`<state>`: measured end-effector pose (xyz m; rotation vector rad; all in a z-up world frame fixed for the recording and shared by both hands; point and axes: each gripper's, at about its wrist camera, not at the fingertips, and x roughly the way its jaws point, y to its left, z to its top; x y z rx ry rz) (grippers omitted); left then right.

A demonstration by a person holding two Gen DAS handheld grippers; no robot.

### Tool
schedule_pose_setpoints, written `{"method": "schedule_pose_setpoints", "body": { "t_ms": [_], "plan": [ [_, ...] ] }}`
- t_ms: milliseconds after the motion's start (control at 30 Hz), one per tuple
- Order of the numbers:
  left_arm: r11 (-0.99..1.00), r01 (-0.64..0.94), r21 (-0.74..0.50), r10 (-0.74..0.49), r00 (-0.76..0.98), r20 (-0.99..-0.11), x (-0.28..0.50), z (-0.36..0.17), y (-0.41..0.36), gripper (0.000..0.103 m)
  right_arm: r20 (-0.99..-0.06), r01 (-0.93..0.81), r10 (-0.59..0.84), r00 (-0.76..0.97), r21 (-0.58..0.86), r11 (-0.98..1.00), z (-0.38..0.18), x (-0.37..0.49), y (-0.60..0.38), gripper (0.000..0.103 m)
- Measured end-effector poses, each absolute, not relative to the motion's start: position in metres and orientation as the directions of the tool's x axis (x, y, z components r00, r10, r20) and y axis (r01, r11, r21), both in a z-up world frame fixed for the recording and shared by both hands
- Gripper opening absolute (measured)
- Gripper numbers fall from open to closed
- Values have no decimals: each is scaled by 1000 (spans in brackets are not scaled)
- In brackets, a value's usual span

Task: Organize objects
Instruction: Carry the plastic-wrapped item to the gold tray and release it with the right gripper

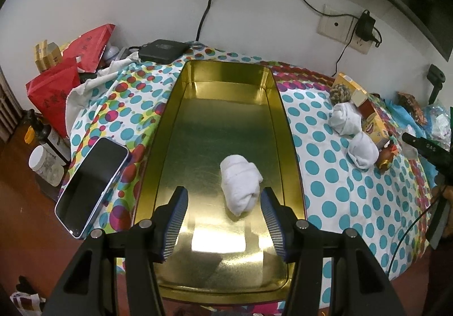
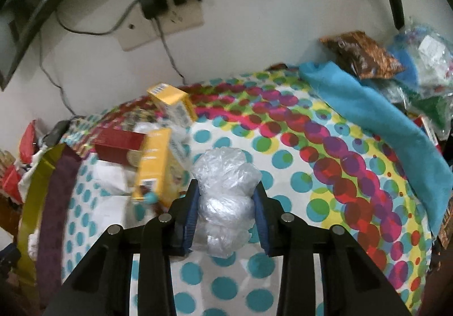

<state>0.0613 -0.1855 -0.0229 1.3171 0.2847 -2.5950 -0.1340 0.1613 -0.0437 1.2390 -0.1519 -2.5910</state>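
Note:
A gold metal tin (image 1: 198, 83) lies open on the polka-dot cloth (image 1: 339, 180). A rolled white sock (image 1: 240, 185) lies inside it. My left gripper (image 1: 223, 194) is open above the tin's near end, the sock just ahead between the fingers. Two more white sock rolls (image 1: 344, 119) (image 1: 362, 150) lie on the cloth to the right. My right gripper (image 2: 225, 188) is shut on a crumpled clear plastic bag (image 2: 223, 197) above the cloth. The tin's edge shows at the far left of the right wrist view (image 2: 36, 180).
A phone (image 1: 90, 185) lies left of the tin. Yellow and red boxes (image 2: 158, 163) and a rope ball (image 1: 339, 93) sit by the socks. A blue cloth (image 2: 382, 123) and snack packets (image 2: 359, 54) lie at the right. Red bags (image 1: 65, 83) and jars crowd the left.

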Motion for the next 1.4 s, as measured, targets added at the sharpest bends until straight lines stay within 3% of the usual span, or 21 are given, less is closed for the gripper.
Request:
{"method": "schedule_pose_setpoints", "body": {
  "t_ms": [300,633,1000,1400],
  "plan": [
    [-947,308,-92,-124,-614,-780,87,-5,-205,55,-689,396,-449,-569,249,-884,10,-88,92,33],
    [-917,380,-124,-159,-631,-760,125,2,-244,55,-688,646,-631,-359,305,-700,20,-14,-31,33],
    [-886,431,-169,-164,-633,-757,149,-5,-277,55,-770,777,-615,-171,278,-564,-20,47,-126,33],
    [-864,462,-200,-154,-622,-768,158,-20,-298,55,-830,794,-540,-143,230,-563,-55,55,-158,34]
  ]
}}
